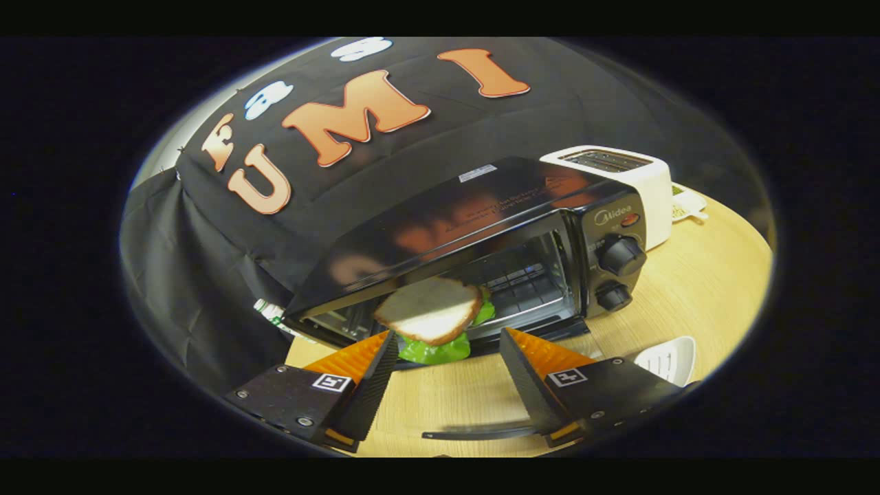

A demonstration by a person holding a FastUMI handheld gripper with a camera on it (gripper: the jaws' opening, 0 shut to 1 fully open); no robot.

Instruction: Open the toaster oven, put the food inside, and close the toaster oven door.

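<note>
Sitting open on the table [687, 302], the toaster oven [481, 234] is facing the sandwich [433, 317], which is lying at its mouth, while the gripper [447, 350] is hanging wide, holding nothing; closing now risks jamming the door on bread

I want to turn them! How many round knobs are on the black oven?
2. The upper knob sits on the toaster oven's side panel, the lower knob just beneath it. The gripper is open near the sandwich.

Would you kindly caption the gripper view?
Open gripper releases sandwich at open toaster oven.
</note>
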